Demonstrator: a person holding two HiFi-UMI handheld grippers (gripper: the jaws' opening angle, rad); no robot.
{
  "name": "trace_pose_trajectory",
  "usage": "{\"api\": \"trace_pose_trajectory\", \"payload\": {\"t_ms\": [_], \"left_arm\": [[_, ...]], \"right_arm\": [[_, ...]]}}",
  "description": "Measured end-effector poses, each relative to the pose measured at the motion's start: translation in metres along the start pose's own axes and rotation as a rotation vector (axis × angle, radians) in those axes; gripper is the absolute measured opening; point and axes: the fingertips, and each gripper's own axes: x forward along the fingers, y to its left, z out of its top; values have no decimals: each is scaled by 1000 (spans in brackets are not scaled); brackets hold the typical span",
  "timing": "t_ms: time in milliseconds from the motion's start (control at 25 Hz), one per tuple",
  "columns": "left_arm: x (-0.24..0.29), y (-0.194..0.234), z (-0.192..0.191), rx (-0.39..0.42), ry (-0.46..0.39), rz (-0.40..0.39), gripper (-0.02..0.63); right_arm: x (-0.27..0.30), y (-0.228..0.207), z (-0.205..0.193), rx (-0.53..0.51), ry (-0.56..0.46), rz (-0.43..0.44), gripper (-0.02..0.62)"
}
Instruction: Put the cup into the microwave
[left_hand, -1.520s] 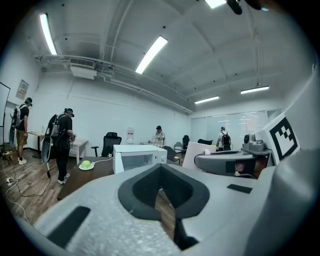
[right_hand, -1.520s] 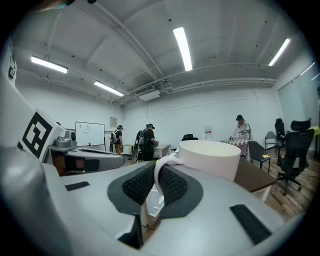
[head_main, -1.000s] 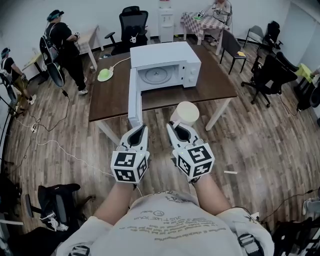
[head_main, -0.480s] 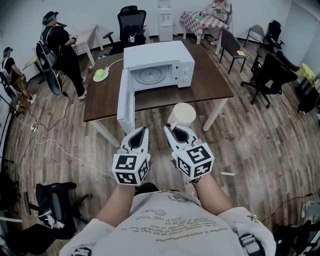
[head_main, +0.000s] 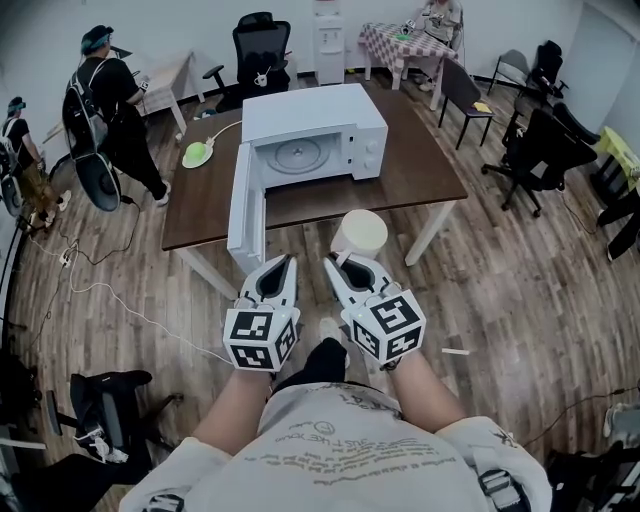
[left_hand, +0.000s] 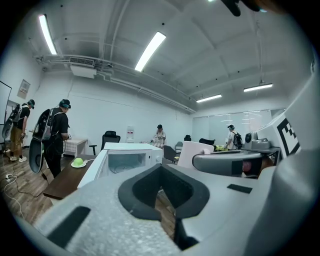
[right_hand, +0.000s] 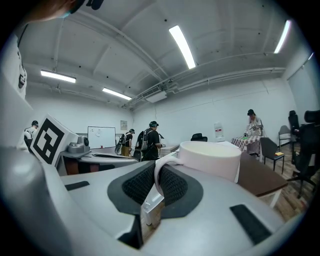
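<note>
A white microwave (head_main: 315, 125) stands on the brown table (head_main: 420, 170) with its door (head_main: 245, 195) swung open to the left; its cavity shows a glass turntable. My right gripper (head_main: 338, 262) is shut on the handle of the white cup (head_main: 360, 233), which it holds upright in the air before the table's near edge. In the right gripper view the handle (right_hand: 159, 175) sits pinched between the dark pads, with the cup (right_hand: 210, 157) just beyond. My left gripper (head_main: 279, 262) is level beside it, shut and holding nothing, pointing at the open door (left_hand: 97, 167) and microwave (left_hand: 132, 160).
A green object on a small plate (head_main: 197, 153) lies at the table's left end, with a white cable to the microwave. Office chairs (head_main: 535, 145) stand to the right, people (head_main: 100, 90) at the left. Another chair (head_main: 110, 400) and cables lie on the floor.
Both grippers and the held cup have come closer to the table and the open microwave door. The right gripper's hold on the handle is the same.
</note>
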Motion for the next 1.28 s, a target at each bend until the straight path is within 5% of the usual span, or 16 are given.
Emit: {"api": "trace_pose_trajectory", "payload": {"t_ms": [560,1280], "left_arm": [[101,34,0,-29,1,-3,12],[232,111,12,-70,26,53,14]], "right_arm": [[65,-66,1,-67,9,56,34],[187,-143,-11,-138,58,231,34]]}}
